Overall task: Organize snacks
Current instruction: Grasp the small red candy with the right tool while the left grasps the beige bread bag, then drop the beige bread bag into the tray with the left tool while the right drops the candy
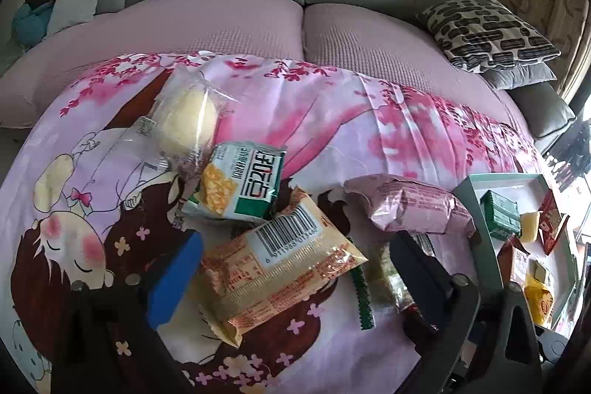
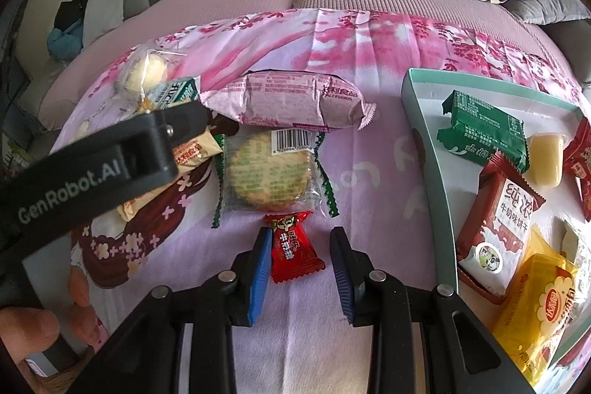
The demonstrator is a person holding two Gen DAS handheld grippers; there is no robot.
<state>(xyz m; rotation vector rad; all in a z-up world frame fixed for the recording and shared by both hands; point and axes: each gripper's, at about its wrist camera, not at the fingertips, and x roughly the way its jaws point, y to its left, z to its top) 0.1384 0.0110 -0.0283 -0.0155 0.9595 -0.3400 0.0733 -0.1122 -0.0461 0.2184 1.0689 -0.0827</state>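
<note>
on the patterned cloth (image 2: pixel 369 150) that covers the sofa seat, the job looks roughly half done. going left to right, a clear-wrapped pale bun (image 1: pixel 188 119) lies nearest the cloth's far left edge, and a green-and-white packet (image 1: pixel 236 183) lies just beside it. a beige biscuit packet (image 1: pixel 280 261) with its barcode up sits in the wide-open span of the left gripper (image 1: pixel 291 268), whose pads do not press on it. toward the middle, a pink packet (image 2: pixel 288 104) lies across the cloth, with a round cracker in clear wrap (image 2: pixel 267 172) touching its near side. just in front of that a small red candy (image 2: pixel 291 250) sits between the fingers of the right gripper (image 2: pixel 301 264); the left pad touches the wrapper, the other stands clear, so the jaws are not clamped. so six snacks are still loose.

at the cloth's right edge the teal-rimmed tray (image 2: pixel 424 120) already holds a green packet (image 2: pixel 484 132), a jelly cup (image 2: pixel 545 157), red packets including a milk-biscuit packet (image 2: pixel 498 228), and a yellow packet (image 2: pixel 539 320).
</note>
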